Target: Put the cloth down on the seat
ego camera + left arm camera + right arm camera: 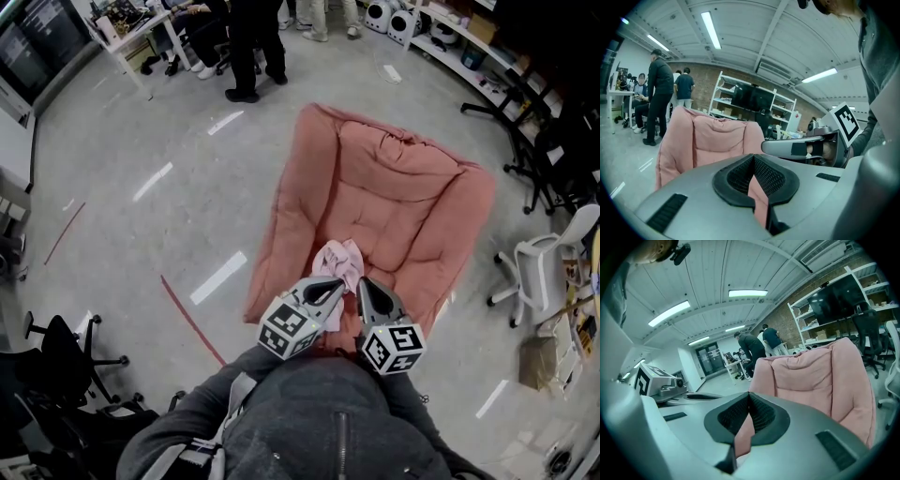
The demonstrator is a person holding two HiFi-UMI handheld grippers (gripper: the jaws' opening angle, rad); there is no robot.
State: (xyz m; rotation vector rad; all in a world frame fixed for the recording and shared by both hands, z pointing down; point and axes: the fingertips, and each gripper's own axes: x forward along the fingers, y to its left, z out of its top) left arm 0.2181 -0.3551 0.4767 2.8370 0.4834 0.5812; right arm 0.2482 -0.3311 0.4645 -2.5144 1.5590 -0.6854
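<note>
A pale pink cloth (339,262) hangs bunched over the front edge of a big salmon-pink padded seat (394,202). Both grippers hold it from the near side, close to my chest. My left gripper (325,292) is shut, and a strip of the cloth (758,199) shows pinched between its black pads. My right gripper (368,296) sits right beside it, also shut, with a fold of the cloth (743,433) caught in its pads. The seat's tall back (710,138) rises ahead of both grippers (811,373).
People (253,42) stand by a desk at the far end of the room. A white office chair (544,267) and black stands are to the right of the seat. A black chair (66,361) is at the near left, and red tape (192,319) crosses the floor.
</note>
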